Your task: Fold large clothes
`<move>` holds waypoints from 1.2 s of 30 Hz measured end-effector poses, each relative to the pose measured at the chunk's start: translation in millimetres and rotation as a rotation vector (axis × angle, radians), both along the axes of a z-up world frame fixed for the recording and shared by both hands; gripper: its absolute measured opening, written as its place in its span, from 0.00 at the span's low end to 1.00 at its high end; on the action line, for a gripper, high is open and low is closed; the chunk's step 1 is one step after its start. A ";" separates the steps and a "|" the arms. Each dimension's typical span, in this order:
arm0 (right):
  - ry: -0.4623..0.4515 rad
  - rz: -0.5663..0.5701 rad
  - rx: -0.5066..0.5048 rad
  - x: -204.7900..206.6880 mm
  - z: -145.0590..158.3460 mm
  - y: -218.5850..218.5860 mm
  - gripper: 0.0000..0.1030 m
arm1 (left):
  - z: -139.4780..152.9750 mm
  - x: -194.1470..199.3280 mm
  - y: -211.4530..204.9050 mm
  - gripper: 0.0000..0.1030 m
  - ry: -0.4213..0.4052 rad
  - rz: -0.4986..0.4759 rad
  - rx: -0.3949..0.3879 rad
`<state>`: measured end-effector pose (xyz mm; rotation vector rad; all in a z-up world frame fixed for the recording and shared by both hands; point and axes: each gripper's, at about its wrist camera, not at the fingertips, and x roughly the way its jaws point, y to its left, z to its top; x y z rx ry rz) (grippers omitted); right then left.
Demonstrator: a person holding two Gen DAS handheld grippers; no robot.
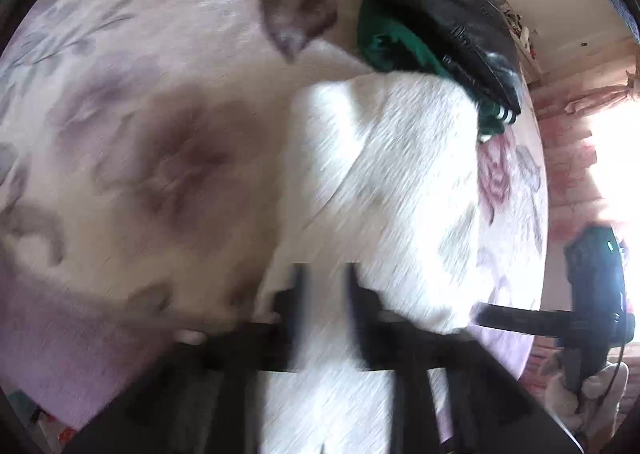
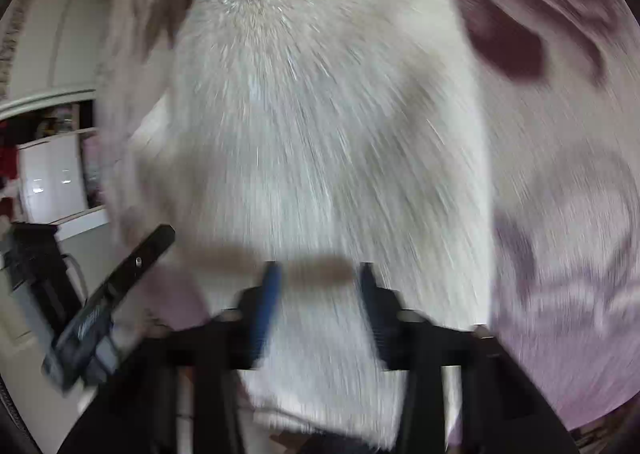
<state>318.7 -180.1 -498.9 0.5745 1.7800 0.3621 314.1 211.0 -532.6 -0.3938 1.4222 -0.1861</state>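
Note:
A white knitted garment [image 1: 384, 173] lies folded into a long block on a floral bedspread [image 1: 140, 113]. My left gripper [image 1: 326, 286] hangs above the garment's near end, jaws open, and nothing is pinched between the dark fingers [image 1: 298, 294]. In the right wrist view the same white garment [image 2: 320, 113] fills the middle of the picture. My right gripper [image 2: 320, 278] is open over it, and its blue-padded fingers [image 2: 268, 294] stand apart from the cloth. Both views are blurred. Each gripper also shows at the edge of the other's view.
A black leather jacket [image 1: 452, 21] lies on a green garment [image 1: 392, 49] just beyond the white garment's far end. The bed's edge [image 1: 540, 213] curves along the right, with a brick-pattern wall and a bright window beyond. White cabinets [image 2: 52, 181] stand left of the bed.

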 end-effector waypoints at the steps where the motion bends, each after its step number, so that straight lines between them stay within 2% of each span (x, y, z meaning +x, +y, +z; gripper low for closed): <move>1: 0.013 -0.024 0.012 -17.4 1.5 -14.1 0.70 | -3.0 -12.4 6.4 0.74 0.014 0.007 0.014; 2: 0.035 -0.050 0.020 -33.6 0.5 -27.6 0.70 | -10.5 -24.9 16.6 0.80 0.036 0.019 0.014; 5: 0.111 -0.111 0.012 -99.0 -19.0 -55.5 0.70 | -34.5 -78.1 37.3 0.80 0.166 0.084 -0.031; 10: 0.247 -0.188 -0.003 -181.1 -74.5 -81.8 0.70 | -53.9 -157.9 23.4 0.80 0.280 0.055 0.058; 11: 0.254 -0.196 0.008 -188.9 -81.1 -80.0 0.69 | -56.0 -166.6 19.0 0.76 0.283 0.048 0.065; 12: 0.248 -0.200 -0.002 -198.2 -83.2 -82.1 0.55 | -58.6 -177.9 12.4 0.42 0.276 0.039 0.067; 13: 0.237 -0.194 -0.046 -205.2 -85.9 -75.9 0.32 | -62.0 -185.2 6.7 0.15 0.281 0.030 0.068; 14: 0.213 -0.202 -0.073 -206.5 -84.5 -75.2 0.31 | -62.5 -188.2 4.3 0.11 0.277 0.039 0.059; 15: 0.196 -0.230 -0.079 -207.2 -80.3 -73.9 0.26 | -57.1 -192.4 5.7 0.10 0.245 0.067 0.051; 17: 0.177 -0.267 -0.078 -201.1 -67.1 -75.0 0.23 | -48.1 -197.7 13.8 0.11 0.196 0.096 0.017; 21: 0.191 -0.258 -0.070 -205.9 -80.3 -78.2 0.22 | -72.3 -204.7 29.9 0.12 0.242 0.120 -0.007; 23: 0.201 -0.213 -0.054 -205.7 -85.3 -54.4 0.25 | -69.6 -196.6 26.0 0.15 0.250 0.101 -0.037; 25: 0.189 -0.180 -0.030 -188.5 -80.7 -55.2 0.40 | -60.8 -189.7 27.7 0.21 0.227 0.085 -0.066; 26: 0.173 -0.173 -0.015 -197.5 -83.3 -56.3 0.49 | -60.0 -187.8 29.3 0.29 0.213 0.077 -0.086; 27: 0.141 -0.164 -0.007 -194.5 -84.2 -61.5 0.70 | -62.6 -183.6 30.2 0.43 0.190 0.068 -0.117; 28: 0.121 -0.156 0.002 -190.2 -90.0 -64.9 0.80 | -66.5 -181.0 30.9 0.48 0.173 0.065 -0.129; 29: 0.126 -0.155 0.005 -194.0 -97.5 -73.9 0.80 | -71.8 -176.3 30.8 0.49 0.159 0.064 -0.142; 31: 0.158 -0.192 0.103 -187.4 -122.4 -76.6 0.81 | -86.3 -164.5 25.6 0.49 0.155 0.063 -0.179; 34: 0.139 -0.239 0.206 -175.4 -134.1 -83.7 0.82 | -103.2 -153.8 15.0 0.49 0.152 0.089 -0.238; 35: 0.133 -0.251 0.263 -171.6 -135.6 -83.1 0.82 | -102.5 -151.4 15.3 0.49 0.137 0.092 -0.245; 36: 0.120 -0.280 0.368 -167.3 -135.5 -81.0 0.80 | -100.6 -149.1 12.9 0.49 0.125 0.097 -0.254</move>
